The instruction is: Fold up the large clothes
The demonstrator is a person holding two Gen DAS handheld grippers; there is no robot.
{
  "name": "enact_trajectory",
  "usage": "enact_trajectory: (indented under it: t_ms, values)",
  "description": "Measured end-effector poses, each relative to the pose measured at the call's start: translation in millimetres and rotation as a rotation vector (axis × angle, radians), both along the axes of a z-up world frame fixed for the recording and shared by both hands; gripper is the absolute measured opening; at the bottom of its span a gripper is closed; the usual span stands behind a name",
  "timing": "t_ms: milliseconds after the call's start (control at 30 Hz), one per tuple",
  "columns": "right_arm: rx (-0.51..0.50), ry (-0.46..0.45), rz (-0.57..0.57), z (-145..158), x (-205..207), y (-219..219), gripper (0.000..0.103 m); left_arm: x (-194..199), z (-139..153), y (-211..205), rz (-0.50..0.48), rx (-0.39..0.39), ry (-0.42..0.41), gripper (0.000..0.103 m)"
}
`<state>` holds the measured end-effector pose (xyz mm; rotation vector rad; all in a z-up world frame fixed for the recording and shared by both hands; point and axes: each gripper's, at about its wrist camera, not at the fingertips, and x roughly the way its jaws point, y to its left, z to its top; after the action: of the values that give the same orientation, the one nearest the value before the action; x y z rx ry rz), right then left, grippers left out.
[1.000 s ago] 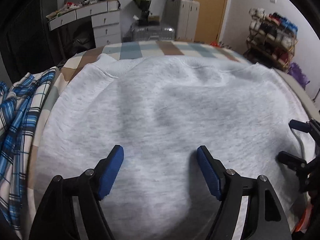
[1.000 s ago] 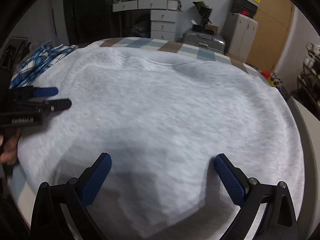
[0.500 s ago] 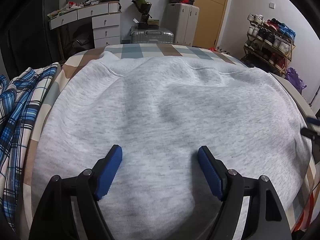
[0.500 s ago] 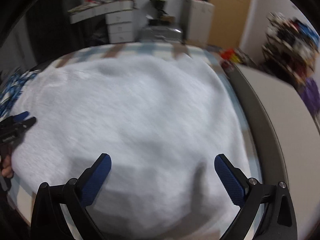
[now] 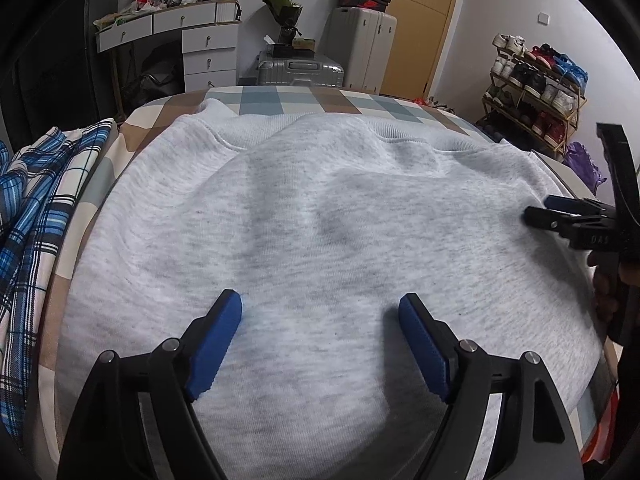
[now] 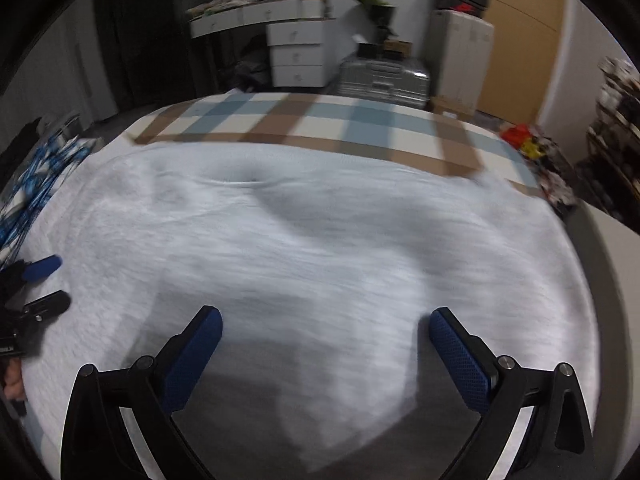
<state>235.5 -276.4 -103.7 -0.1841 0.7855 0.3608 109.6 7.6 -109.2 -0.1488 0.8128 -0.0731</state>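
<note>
The grey sweatshirt (image 5: 320, 220) lies unobstructed; plaid clothes (image 5: 36, 208) crowd its left edge, checked bedding (image 6: 320, 124) stays bare beyond.

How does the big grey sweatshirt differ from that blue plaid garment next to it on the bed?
The grey sweatshirt is plain heathered grey; the blue plaid garment is checked in blue, white and black. The sweatshirt lies spread out across the middle of the bed; the plaid garment is bunched in folds along the bed's left edge. The sweatshirt shows a ribbed band at its far end; the plaid shows none. Both rest on the checked bedsheet.
</note>
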Motion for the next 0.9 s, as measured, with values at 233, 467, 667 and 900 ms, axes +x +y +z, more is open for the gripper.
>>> enact_trajectory:
  t_ms: [233,467,667,900]
  values:
    - [0.091,-0.004,-0.228,-17,-3,-67,0.103,0,0,-2,0.000,0.008,0.000,0.077]
    - [0.121,0.007,-0.223,-15,-3,-73,0.103,4,45,-7,-0.031,-0.086,0.004,0.078]
    - [0.137,0.005,-0.220,-16,0,-70,0.103,66,55,-39,-0.057,0.087,0.016,0.080]
    - [0.154,0.004,-0.212,-16,-1,-72,0.103,79,15,-1,0.048,0.061,0.086,0.084]
